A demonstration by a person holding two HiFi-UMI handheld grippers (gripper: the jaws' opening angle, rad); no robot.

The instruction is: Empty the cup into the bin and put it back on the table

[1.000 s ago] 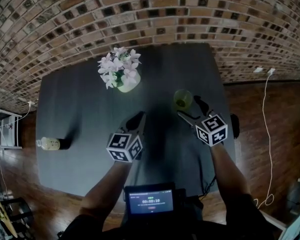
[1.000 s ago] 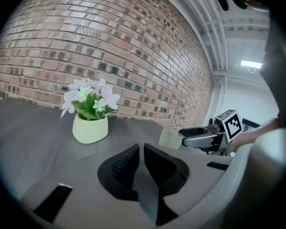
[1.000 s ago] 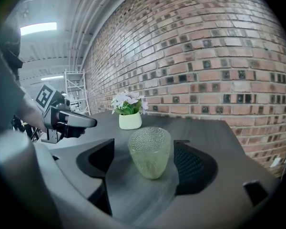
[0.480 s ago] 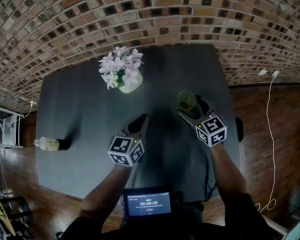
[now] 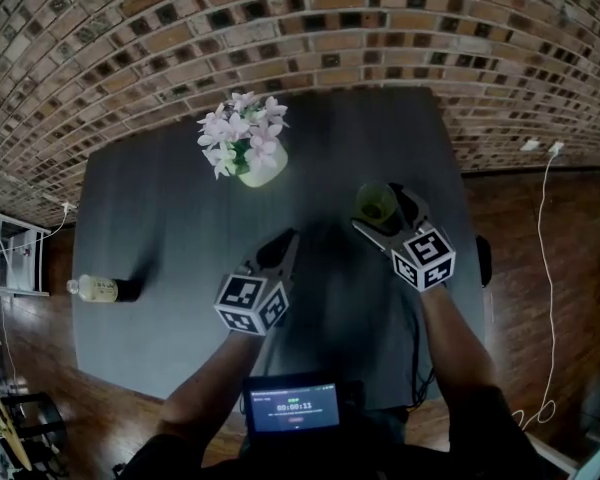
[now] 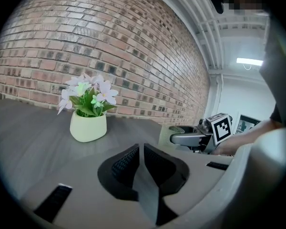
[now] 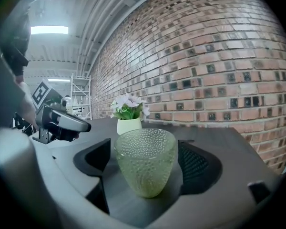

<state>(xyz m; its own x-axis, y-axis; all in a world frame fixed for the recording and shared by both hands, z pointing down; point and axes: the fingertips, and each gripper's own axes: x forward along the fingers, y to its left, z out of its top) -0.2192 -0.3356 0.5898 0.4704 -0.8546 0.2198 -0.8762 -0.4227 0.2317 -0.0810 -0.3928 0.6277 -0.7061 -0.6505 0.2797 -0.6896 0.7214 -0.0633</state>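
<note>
While my right gripper (image 5: 390, 214) is straddling the green cup (image 7: 145, 162), I am judging this to be the pick-up step, with the emptying and the return not yet done. Its jaws have just been opening and are standing wide, one pad on each side of the cup and neither pressing on it, so it is holding nothing. The cup is standing on the dark table (image 5: 180, 228) near its right-hand edge, well apart from the flower pot (image 5: 257, 171). It is sitting upright, mouth pointing straight up and narrower base down, so its long axis is running vertically and square to the line between my pads. Through the dimpled glass I cannot quite tell whether anything is lying inside. My left gripper (image 6: 139, 162) is hovering level over the middle of the table, jaws pressed together with nothing between them. Next I am needing to close the right pads evenly on the cup's wall, below the rim, and lift without tipping; no view is showing me the bin, so I am having to look for it first.
</note>
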